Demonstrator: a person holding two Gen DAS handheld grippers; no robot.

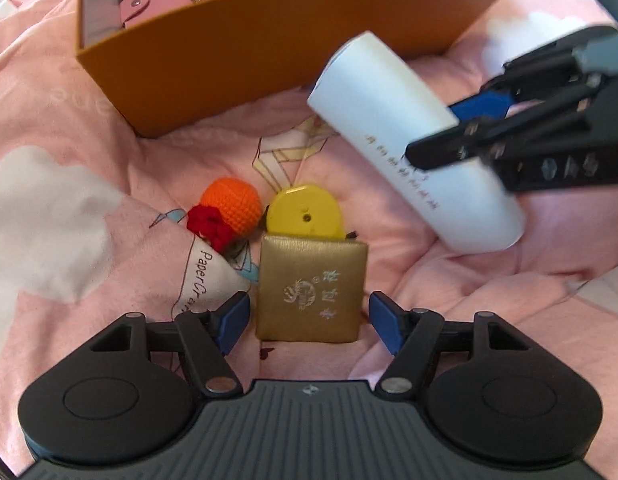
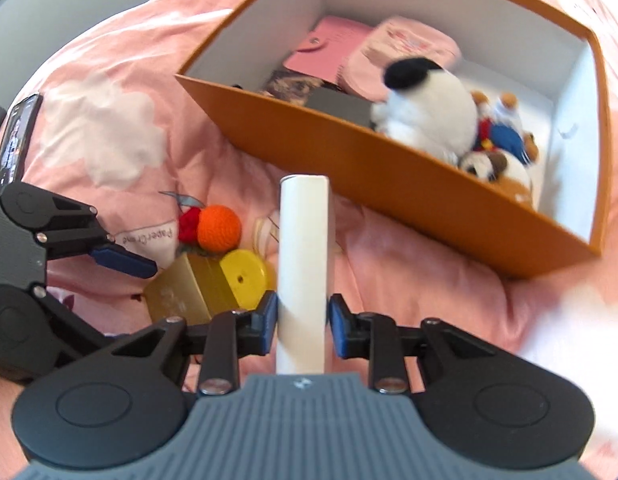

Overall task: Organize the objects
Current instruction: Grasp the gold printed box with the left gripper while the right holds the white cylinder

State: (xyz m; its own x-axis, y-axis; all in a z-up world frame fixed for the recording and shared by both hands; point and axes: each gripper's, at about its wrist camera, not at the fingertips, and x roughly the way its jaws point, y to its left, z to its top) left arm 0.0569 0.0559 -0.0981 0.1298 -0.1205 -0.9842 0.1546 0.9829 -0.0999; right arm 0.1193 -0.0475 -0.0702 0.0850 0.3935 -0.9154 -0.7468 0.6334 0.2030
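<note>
While the right hand-held gripper (image 2: 303,320) pinches the white tube (image 2: 303,264), the left (image 1: 309,320) is spread.

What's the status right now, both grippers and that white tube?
Left gripper open, straddling gold box, not gripping. Right gripper shut on white tube, lifted off bedding. Orange box ahead, path unobstructed.

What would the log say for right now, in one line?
left gripper: open over gold box | right gripper: holding white tube | orange box: partly filled | yarn ball, yellow disc: on blanket
</note>
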